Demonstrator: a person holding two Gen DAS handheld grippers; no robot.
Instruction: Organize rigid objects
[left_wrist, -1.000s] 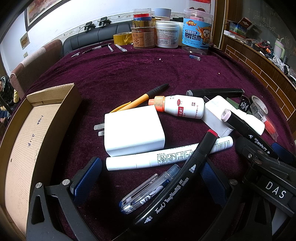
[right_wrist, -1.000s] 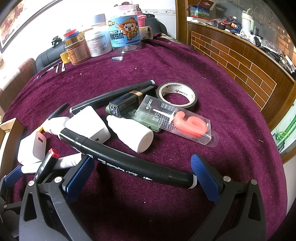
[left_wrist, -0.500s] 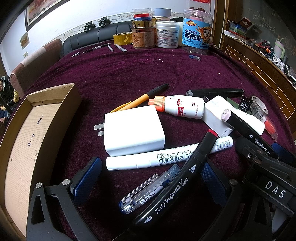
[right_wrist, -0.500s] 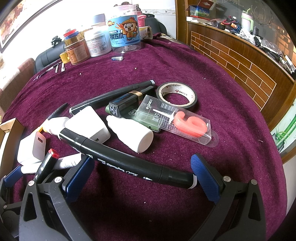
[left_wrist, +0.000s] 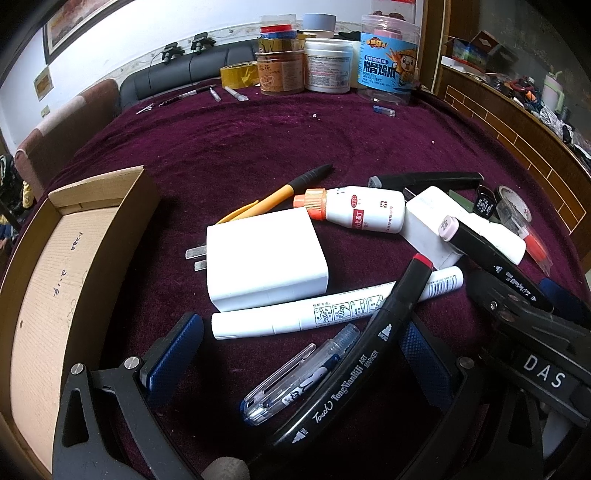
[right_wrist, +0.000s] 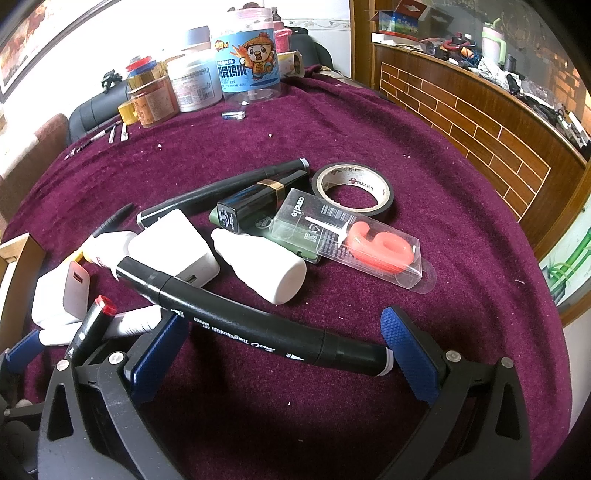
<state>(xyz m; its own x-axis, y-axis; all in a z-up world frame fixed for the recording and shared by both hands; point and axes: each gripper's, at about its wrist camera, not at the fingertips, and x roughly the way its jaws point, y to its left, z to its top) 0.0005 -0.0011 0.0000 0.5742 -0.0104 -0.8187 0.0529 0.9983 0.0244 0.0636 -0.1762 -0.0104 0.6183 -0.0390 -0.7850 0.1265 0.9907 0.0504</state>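
Close to the left gripper (left_wrist: 295, 354), its two blue pads are spread wide apart and hold nothing. A clear pen (left_wrist: 295, 376) and a red-tipped marker (left_wrist: 373, 339) lie between them on the purple cloth (left_wrist: 258, 147). The right gripper (right_wrist: 284, 347) is wide open too. A long black marker (right_wrist: 251, 321) lies across the gap between its pads, but the pads are not squeezing it.

A bit farther out sit a white marker (left_wrist: 332, 310), a big white charger (left_wrist: 264, 266) and a small bottle (left_wrist: 358, 214) with an orange cap. Near them in the right view are a second charger (right_wrist: 173, 247), a plain white bottle (right_wrist: 266, 269), a candle box (right_wrist: 347, 240) and a tape roll (right_wrist: 352, 190).

The cardboard box (left_wrist: 48, 277) waits on the left with nothing in it. Far back stand jars (left_wrist: 325, 70).

I think nothing is sorted yet, and this is the very first pick. Next, each gripper should drop a little, close on the marker between its pads, and carry it to the box. The markers are round and may roll, so squeeze near the middle.
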